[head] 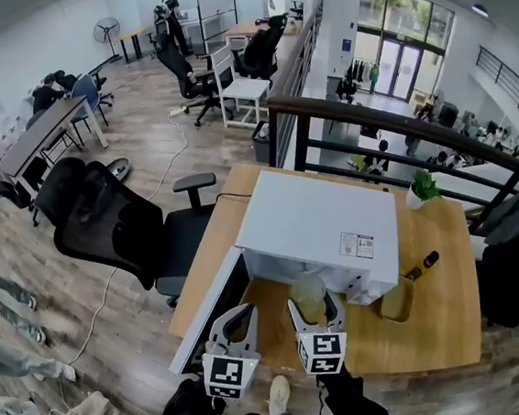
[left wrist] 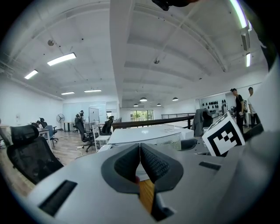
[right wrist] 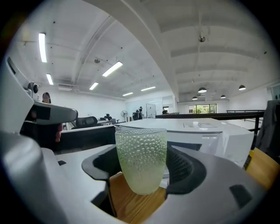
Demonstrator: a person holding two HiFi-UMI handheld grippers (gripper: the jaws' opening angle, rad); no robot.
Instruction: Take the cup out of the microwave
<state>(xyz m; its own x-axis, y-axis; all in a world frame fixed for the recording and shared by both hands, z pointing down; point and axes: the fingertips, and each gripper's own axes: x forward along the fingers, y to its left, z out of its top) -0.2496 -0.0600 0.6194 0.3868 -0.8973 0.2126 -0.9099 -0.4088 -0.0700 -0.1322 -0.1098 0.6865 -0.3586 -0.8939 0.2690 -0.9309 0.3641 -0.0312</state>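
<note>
Leftmost, left gripper [left wrist: 140, 151] with pads pressed together on nothing, hard to read from the head view. Rightward, clamped between the right gripper's [right wrist: 142, 168] pads just outside the microwave [head: 321, 223] (cavity hidden under the top): cup [right wrist: 141, 148], upright, long axis vertical, mouth up, lower half covered from above.

In the head view the microwave [head: 322, 228] sat mid-frame on the bench [head: 442, 321], its door [head: 206, 311] swung out to lower left, the cup [head: 307, 291] just below it between the right tongs [head: 314, 307], the left tongs [head: 240, 326] beside them at left, a bottle [head: 421, 265] at right, and a chair [head: 119, 226] off the bench's left.
</note>
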